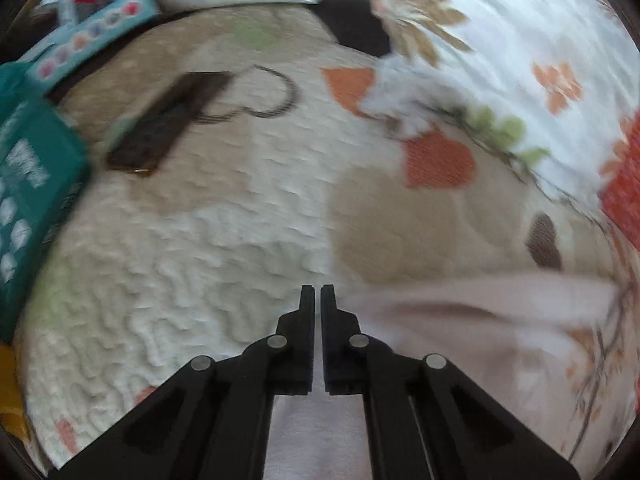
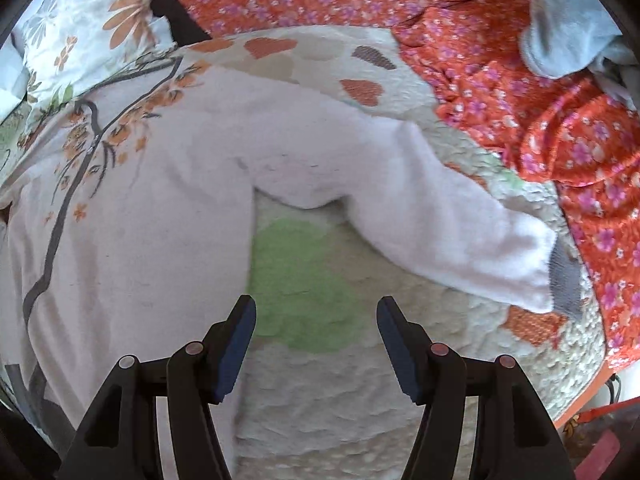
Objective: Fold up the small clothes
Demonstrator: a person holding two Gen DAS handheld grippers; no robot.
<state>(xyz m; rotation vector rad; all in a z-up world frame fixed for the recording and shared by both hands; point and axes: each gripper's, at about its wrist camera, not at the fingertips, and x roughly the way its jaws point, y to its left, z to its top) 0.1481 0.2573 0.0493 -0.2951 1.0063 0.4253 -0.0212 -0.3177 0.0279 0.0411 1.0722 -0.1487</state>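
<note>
A pale pink garment (image 2: 132, 216) with a printed branch and orange flowers lies spread on a quilted cream bedspread (image 2: 320, 400). One sleeve (image 2: 460, 232) stretches to the right, with a grey patch at its cuff. My right gripper (image 2: 316, 320) is open and empty, hovering over a green patch of the bedspread between body and sleeve. In the left wrist view my left gripper (image 1: 317, 292) is shut. Pink cloth (image 1: 460, 320) lies beneath and right of it and shows in the slit between its fingers lower down.
A dark remote control (image 1: 168, 120) and a thin dark loop (image 1: 272, 92) lie on the bedspread at the left. A teal box (image 1: 32, 184) stands at the left edge. A floral pillow (image 1: 520, 40) and an orange floral cloth (image 2: 520, 80) border the bedspread. A grey cloth (image 2: 568, 36) sits far right.
</note>
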